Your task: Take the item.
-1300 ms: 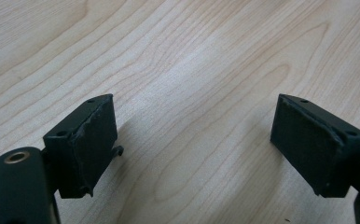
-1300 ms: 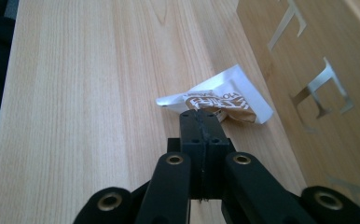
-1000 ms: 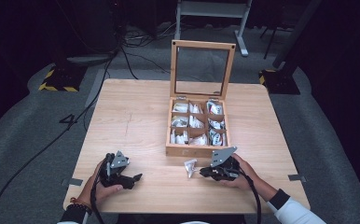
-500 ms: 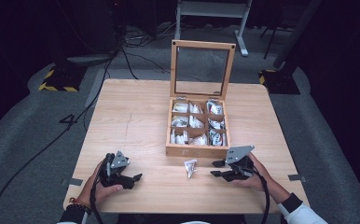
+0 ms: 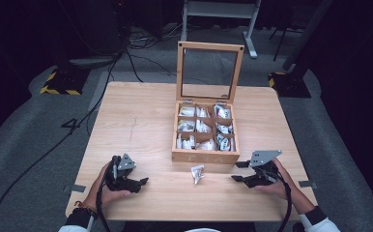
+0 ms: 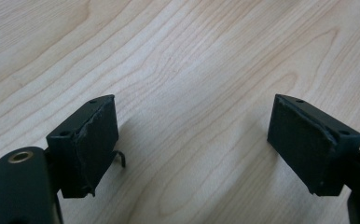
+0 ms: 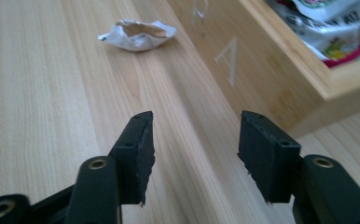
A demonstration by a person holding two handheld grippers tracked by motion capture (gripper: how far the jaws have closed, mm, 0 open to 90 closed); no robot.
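Lying crumpled on the pale wooden desk (image 5: 141,125), just in front of the box's front wall near the middle of the near edge: a small white packet (image 5: 197,173), wrinkled, its torn mouth gaping with a brownish lining in the right gripper view (image 7: 138,35). Touching nothing, apart from both grippers.

Standing behind it, a light wooden box (image 5: 205,155) with a grid of compartments, each stuffed with glossy white sachets (image 5: 200,127); pale letters marked on the front wall (image 7: 228,60). Propped upright at the back, a hinged lid (image 5: 210,69), a wooden frame around a clear pane.

Resting near the desk's near right corner, the right gripper (image 5: 239,172), black, topped by a grey three-cornered plate, held in the right hand (image 5: 276,183), jaws parted with bare wood between them (image 7: 194,154); flat rectangular pads, edges rough. Pointing toward the packet, well short of it, beside the box's corner.

Resting near the near left corner, the left gripper (image 5: 142,182), cupped in the left hand (image 5: 105,191), jaws spread wide over bare straight-grained, matte wood (image 6: 192,140); pad faces dark and foam-like, frayed at the edges.

Beyond the desk, grey carpet, black cables, and a yellow-and-black striped block (image 5: 59,87).
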